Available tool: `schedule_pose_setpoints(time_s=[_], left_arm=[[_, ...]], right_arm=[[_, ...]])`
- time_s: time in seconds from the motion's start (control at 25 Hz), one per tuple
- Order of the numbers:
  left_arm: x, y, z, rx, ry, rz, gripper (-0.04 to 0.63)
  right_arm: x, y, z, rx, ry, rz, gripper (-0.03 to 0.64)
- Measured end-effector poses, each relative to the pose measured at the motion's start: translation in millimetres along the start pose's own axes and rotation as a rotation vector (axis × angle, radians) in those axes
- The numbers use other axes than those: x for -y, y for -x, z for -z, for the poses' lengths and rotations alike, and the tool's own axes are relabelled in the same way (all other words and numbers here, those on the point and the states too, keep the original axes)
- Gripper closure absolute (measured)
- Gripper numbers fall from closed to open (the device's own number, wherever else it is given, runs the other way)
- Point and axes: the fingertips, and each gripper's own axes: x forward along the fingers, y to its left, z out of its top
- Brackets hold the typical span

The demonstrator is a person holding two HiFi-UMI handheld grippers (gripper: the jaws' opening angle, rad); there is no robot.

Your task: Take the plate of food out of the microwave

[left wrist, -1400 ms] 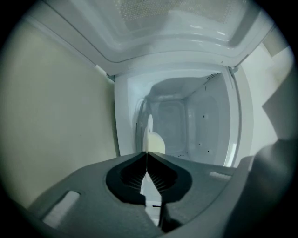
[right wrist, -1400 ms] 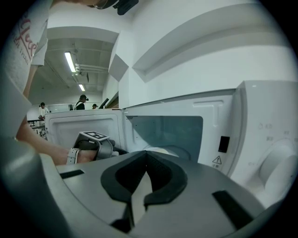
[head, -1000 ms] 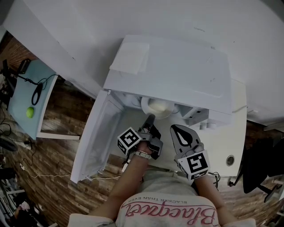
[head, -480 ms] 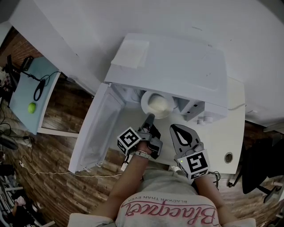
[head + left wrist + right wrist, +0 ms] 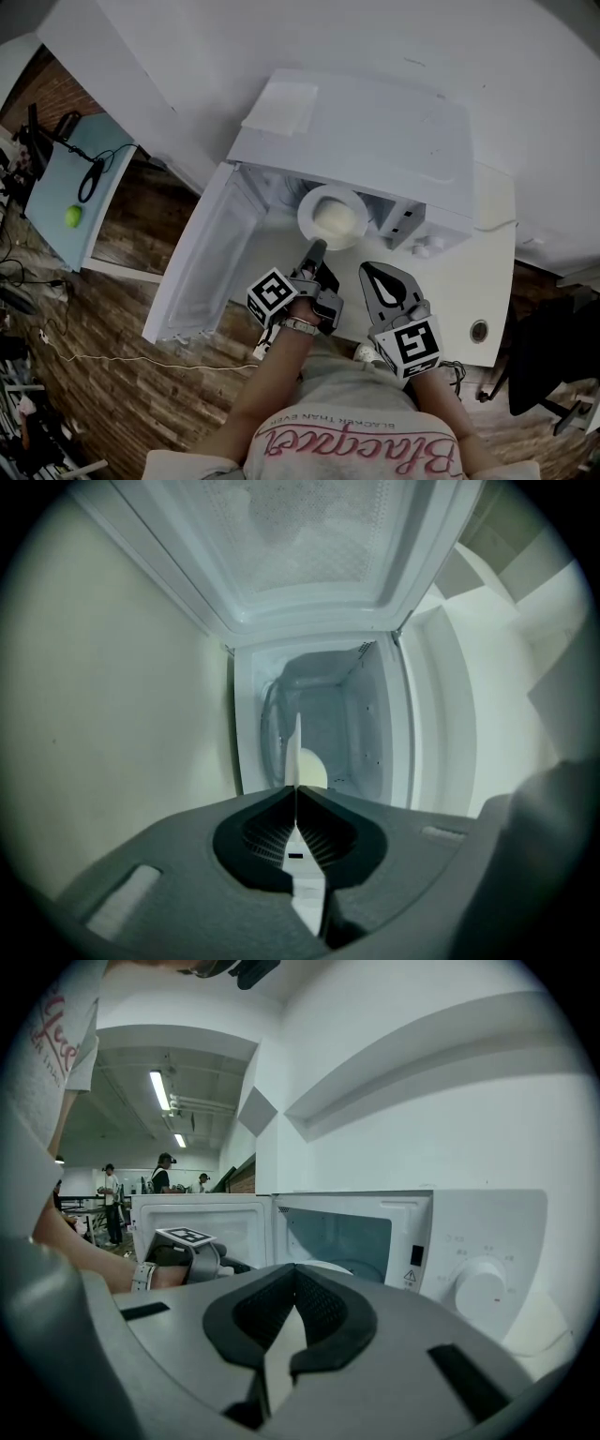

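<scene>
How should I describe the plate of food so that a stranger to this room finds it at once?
Start at the white microwave, its door swung open to the left. At its open front is a round white plate with pale food in the middle. It is the only dish there, and the left gripper has its jaws shut on the near rim.

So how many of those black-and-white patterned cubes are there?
2. One marker cube rides on the left gripper, the other on the right gripper; none seems hidden.
</scene>
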Motion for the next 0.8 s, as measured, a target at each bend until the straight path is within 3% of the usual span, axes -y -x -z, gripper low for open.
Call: schedule_pose_setpoints(time_s=[0.8], left_arm=[[30.6, 54.7, 29.7, 0.08, 0.005, 0.053, 0.584]], right_arm=[[-25.3, 49.3, -11.2, 0.057, 0.047, -0.071, 0.606]])
